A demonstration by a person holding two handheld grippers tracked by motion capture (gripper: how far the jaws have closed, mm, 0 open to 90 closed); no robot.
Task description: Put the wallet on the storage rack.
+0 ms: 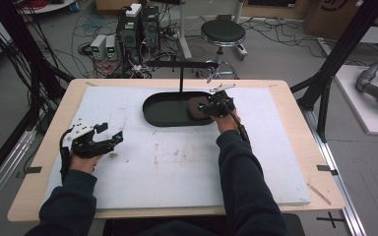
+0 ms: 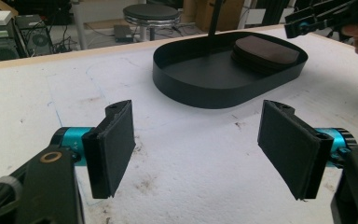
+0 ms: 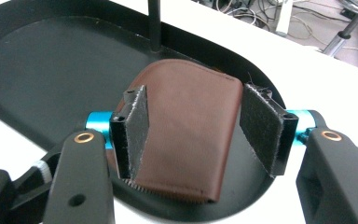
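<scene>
White foam board [image 1: 177, 162] covers the wooden table [image 1: 295, 147], with computer towers [image 1: 138, 27], tangled cables and a black round stool [image 1: 222, 33] on the floor at the far side. Over on the left, the left gripper [image 1: 109, 136] sits low above the near-left part of the board, jaws spread wide and holding nothing; its own view looks between the two black pads [image 2: 114, 147] at bare, scuffed white surface. Moving right to the middle, a black oval tray [image 1: 167, 115] lies on the far half of the board, a thin black post [image 1: 181, 81] rising from its far edge. At the tray's right end lies a brown leather wallet [image 3: 186, 126], flat on the tray floor. And the right gripper [image 3: 193, 133] is right over it, jaws apart and flanking the wallet on either side, not clamped on it.
</scene>
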